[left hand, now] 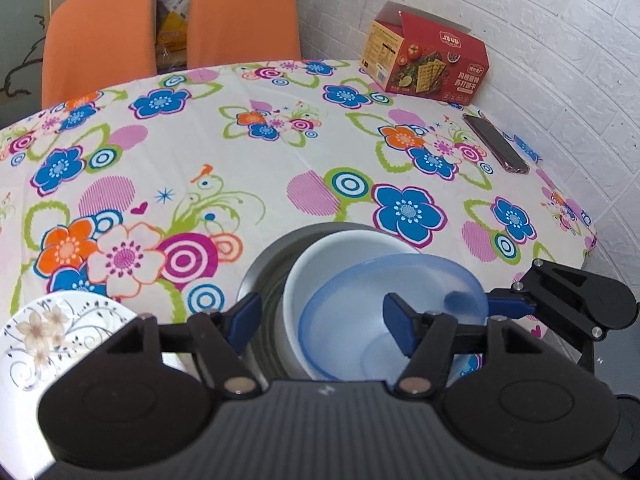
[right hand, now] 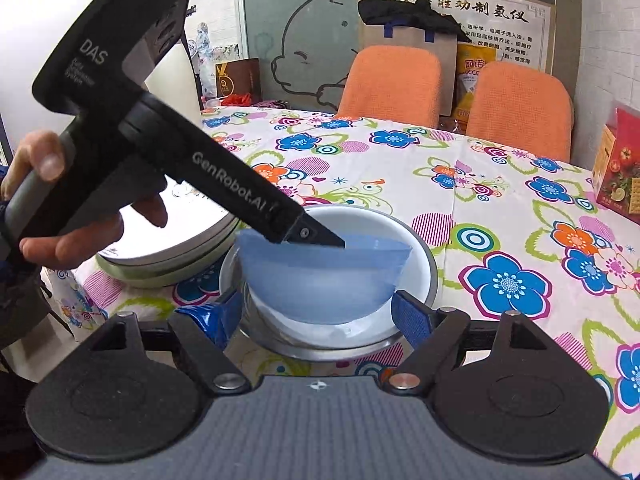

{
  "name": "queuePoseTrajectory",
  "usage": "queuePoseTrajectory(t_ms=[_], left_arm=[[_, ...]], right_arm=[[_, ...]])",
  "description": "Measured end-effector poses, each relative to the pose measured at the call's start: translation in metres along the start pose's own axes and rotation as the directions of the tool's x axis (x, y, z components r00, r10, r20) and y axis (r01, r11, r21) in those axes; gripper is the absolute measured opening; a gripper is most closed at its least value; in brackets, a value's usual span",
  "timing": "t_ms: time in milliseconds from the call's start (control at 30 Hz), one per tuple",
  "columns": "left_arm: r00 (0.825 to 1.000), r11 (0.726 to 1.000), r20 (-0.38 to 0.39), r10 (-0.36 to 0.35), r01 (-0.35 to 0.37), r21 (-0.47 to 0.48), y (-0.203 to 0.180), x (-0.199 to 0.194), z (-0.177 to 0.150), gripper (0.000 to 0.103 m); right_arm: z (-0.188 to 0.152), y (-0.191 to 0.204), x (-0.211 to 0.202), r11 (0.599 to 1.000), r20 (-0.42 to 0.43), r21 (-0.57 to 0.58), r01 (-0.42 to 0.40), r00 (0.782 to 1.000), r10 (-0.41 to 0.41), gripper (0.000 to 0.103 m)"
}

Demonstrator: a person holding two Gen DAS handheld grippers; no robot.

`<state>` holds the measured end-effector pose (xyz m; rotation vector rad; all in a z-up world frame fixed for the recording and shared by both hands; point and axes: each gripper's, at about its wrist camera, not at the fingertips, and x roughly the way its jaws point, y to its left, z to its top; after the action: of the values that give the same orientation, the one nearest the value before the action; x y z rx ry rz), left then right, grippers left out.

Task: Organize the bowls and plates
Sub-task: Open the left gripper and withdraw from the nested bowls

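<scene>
A translucent blue bowl sits tilted inside a white bowl, which rests in a steel bowl. My left gripper is open, its jaws wide apart over the stack; in the right wrist view its tip reaches to the blue bowl's far rim. My right gripper is open, its jaws on either side of the bowls' near edge. A flowered plate lies at the left; stacked plates show in the right wrist view.
A red cracker box and a phone lie near the white brick wall. Two orange chairs stand at the far side of the flowered tablecloth. The table edge is close on the right.
</scene>
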<state>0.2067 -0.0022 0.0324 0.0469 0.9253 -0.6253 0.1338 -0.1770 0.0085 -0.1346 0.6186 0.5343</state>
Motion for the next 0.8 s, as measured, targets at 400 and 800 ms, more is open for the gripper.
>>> queuePoseTrajectory(t_ms=[400, 800], left_arm=[[0.998, 1.0, 0.054, 0.011, -0.01, -0.022, 0.004, -0.019, 0.004, 0.066], [0.992, 0.989, 0.08, 0.093, -0.083, -0.122, 0.039, -0.045, -0.009, 0.066]], right_arm=[[-0.011, -0.012, -0.033, 0.996, 0.032, 0.083, 0.035, 0.999, -0.038, 0.069], [-0.004, -0.062, -0.027, 0.952, 0.071, 0.283, 0.116, 0.987, -0.141, 0.069]])
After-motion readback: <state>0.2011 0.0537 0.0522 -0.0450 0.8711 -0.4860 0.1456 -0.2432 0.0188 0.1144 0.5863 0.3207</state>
